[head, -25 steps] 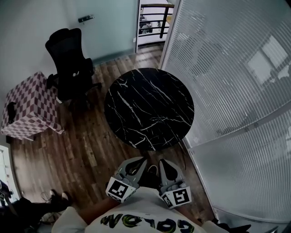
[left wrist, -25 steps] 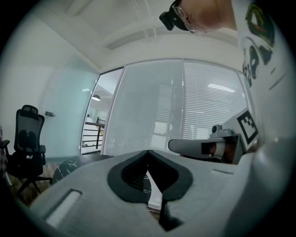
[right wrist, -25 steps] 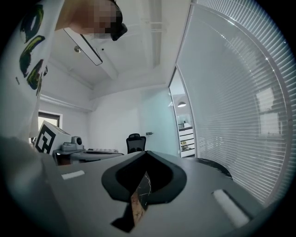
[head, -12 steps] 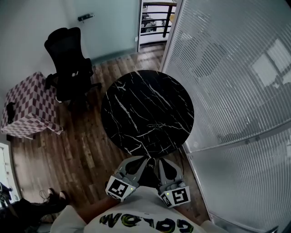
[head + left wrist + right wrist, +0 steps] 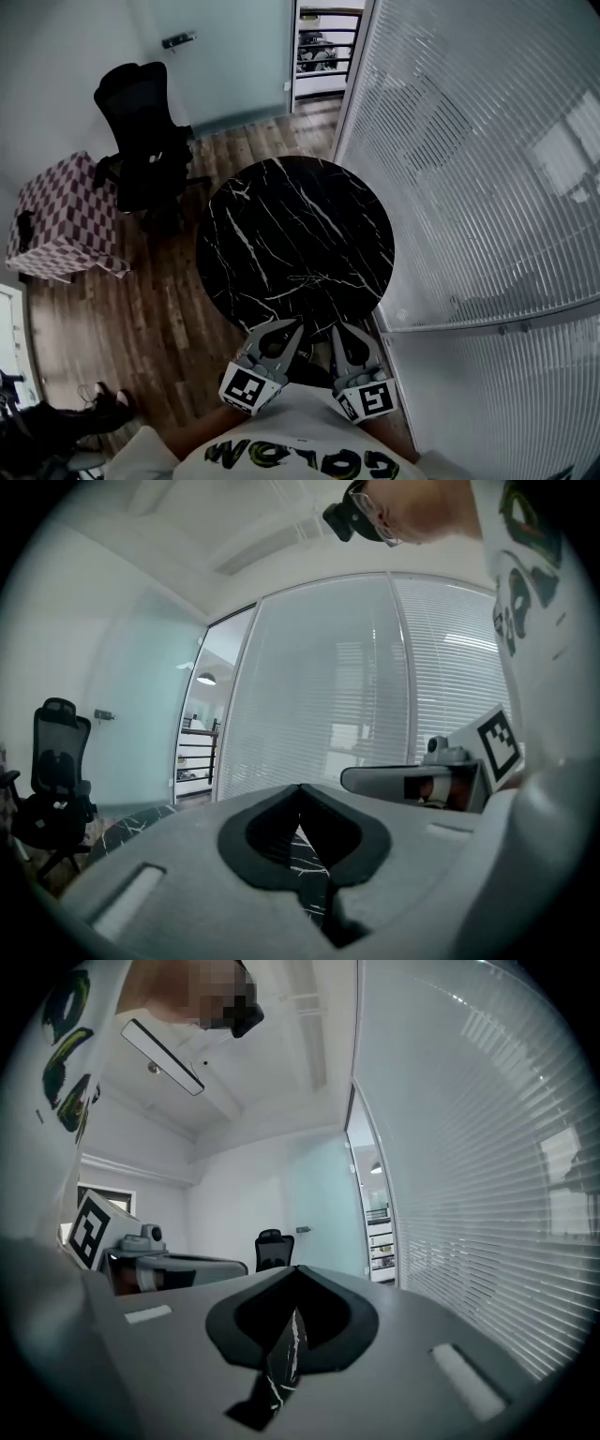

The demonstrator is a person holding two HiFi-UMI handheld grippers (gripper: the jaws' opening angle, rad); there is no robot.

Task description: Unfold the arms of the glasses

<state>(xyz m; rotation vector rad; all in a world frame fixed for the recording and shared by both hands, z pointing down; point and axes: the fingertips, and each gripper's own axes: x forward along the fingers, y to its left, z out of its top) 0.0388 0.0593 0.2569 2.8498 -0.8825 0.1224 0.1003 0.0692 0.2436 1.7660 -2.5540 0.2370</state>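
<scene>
The left gripper sits at the lower middle of the head view with its jaws pressed together and nothing between them. Its own view shows only a sliver of veined marble through the notch. The right gripper is just beside it, a mirror image: jaws closed and empty, tucked in close against the person's shirt.

Ahead of both tips lies the round black marble table, filling the middle of the frame. On its near part there is a faint, thin outline which looks to be the glasses, though it is too slight against the veining to tell how they lie. They are well apart from both grippers.

The glasses should be light, thin and easily bent, with delicate hinges and lenses that smudge or scratch. On that polished top they are likely to skate away from a one-sided push. The sensible plan is for one gripper to pinch the frame at the bridge or a corner by the hinge, clear of the lenses, while the other takes an arm near its tip and swings it out gently.

At the upper left stands an office chair, and a slatted wall covers the right side.
</scene>
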